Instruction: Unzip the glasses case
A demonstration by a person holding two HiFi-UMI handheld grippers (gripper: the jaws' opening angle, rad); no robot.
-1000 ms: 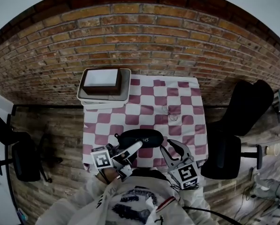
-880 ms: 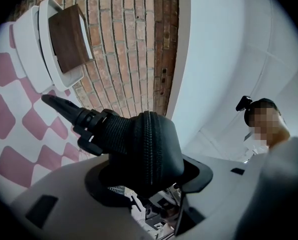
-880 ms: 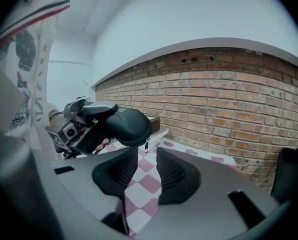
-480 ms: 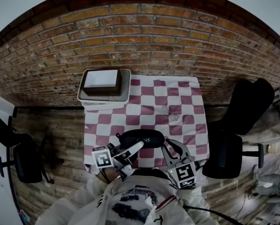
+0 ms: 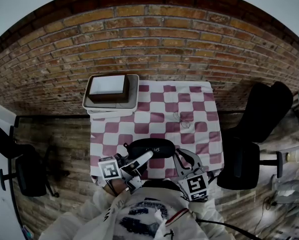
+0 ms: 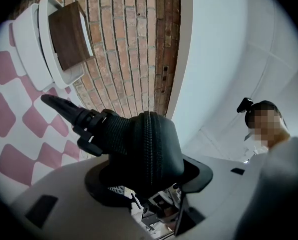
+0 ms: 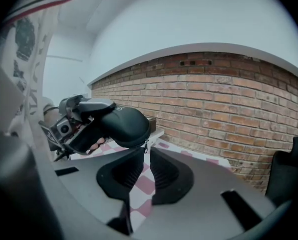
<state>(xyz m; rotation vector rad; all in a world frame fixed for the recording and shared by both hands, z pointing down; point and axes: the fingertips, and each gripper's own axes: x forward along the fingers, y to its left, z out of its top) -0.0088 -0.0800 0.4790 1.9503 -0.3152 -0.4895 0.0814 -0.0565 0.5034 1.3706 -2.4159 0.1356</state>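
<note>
Brick wall (image 5: 154,39), checkered cloth (image 5: 189,109), rounded black zipped case (image 5: 152,147)

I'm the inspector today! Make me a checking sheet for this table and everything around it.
Surface: table with maroon-and-white checked cloth, flat.
Job's things: black zipped glasses case, held above the cloth; its small metal zip pull hangs at one end.
Clutter: white plastic tray at the back left, holding a brown box; a small thin thing, too small to name.
Grippers: left gripper shut on the case; right gripper has jaws narrowly apart that have just been closing, zip pull at their tips, not pinched yet.
Cables: black cable beside the person.
Surroundings: red brick wall; black office chair on the right, another on the left.
</note>
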